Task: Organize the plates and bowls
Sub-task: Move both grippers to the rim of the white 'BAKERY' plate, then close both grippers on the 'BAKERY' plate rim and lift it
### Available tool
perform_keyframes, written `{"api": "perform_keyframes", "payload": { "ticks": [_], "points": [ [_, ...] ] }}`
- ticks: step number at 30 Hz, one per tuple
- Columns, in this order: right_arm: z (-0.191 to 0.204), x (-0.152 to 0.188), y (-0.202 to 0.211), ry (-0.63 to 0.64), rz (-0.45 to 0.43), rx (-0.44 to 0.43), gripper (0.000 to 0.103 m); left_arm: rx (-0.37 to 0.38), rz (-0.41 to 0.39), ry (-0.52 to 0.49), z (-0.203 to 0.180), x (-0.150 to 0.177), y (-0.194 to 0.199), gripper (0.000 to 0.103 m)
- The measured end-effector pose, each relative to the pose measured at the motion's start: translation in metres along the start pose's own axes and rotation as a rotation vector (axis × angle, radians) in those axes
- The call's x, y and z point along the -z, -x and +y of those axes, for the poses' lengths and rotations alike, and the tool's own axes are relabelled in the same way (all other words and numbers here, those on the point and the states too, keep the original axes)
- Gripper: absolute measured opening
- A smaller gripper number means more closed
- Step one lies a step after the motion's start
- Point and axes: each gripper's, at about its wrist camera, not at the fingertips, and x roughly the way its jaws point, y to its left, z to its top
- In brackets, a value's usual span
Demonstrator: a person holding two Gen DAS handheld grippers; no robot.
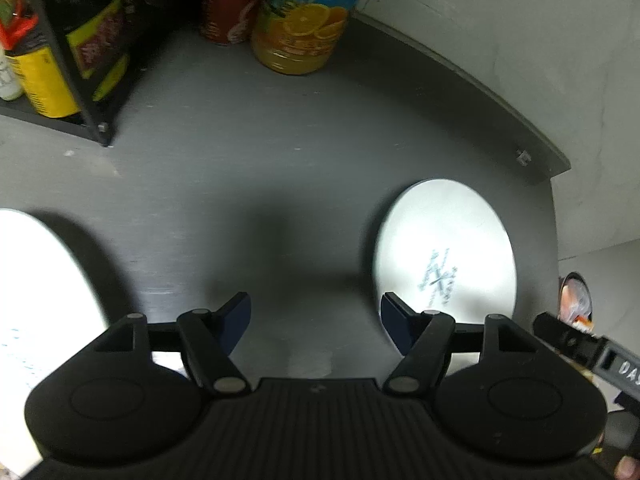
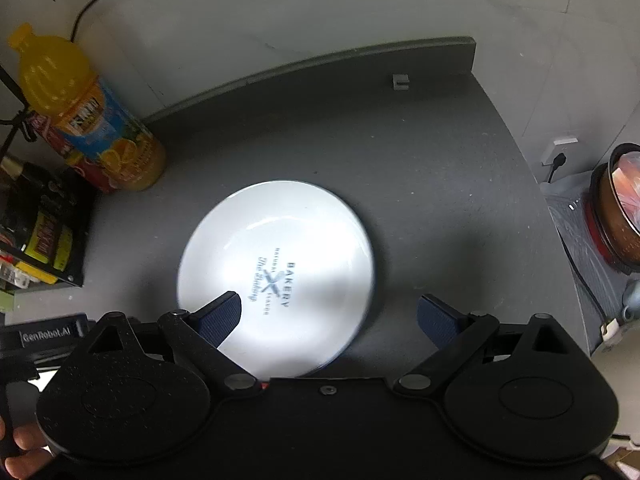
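Here, a white plate (image 2: 276, 276) printed with "BAKERY" is seen lying flat on the dark grey table (image 2: 420, 168), roughly in the middle of the right wrist view. The right gripper (image 2: 328, 312) is held just above the plate's near edge with its jaws spread wide and nothing between them; one blue finger pad (image 2: 220, 316) is seen over the plate, the other over bare table. Whether the pad touches the plate cannot be told.

In the left wrist view, the left gripper (image 1: 316, 320) is likewise held wide and empty over bare table. The same plate (image 1: 444, 256) is seen to its right, and a second white dish (image 1: 44, 296), overexposed, is partly visible at the left edge.

An orange juice bottle (image 2: 100, 128) and a red can (image 1: 230, 4) are noted at the back, beside a black rack (image 2: 44, 232) of packets. A pot (image 2: 620, 220) is seen off the table's right side.
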Motion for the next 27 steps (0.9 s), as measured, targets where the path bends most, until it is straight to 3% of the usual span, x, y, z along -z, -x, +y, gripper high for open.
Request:
{"api": "perform_keyframes", "payload": {
  "ticks": [10,16,21,24,26,27],
  "points": [
    [-0.026,-0.016,-0.024,-0.025,0.056,-0.026,0.084,0.078,0.008,0.067,-0.022,0.004,-0.027,0.070],
    [-0.031,-0.017,-0.046,-0.011,0.096,-0.021,0.074,0.064,0.005,0.087,-0.020,0.006,-0.043,0.069],
    [-0.035,-0.019,-0.064,-0.019,0.132,-0.035,0.066,0.104,0.011,0.091,-0.019,0.005,-0.057,0.064],
    [-0.037,-0.022,-0.074,-0.022,0.146,-0.030,0.057,0.113,0.010,0.077,-0.024,0.001,-0.061,0.053],
    [-0.040,-0.022,-0.080,-0.031,0.163,-0.040,0.045,0.135,0.025,0.083,-0.024,-0.001,-0.064,0.033],
    [-0.040,-0.022,-0.080,-0.030,0.161,-0.048,0.044,0.149,0.037,0.091,-0.024,-0.002,-0.067,0.027]
  ]
}}
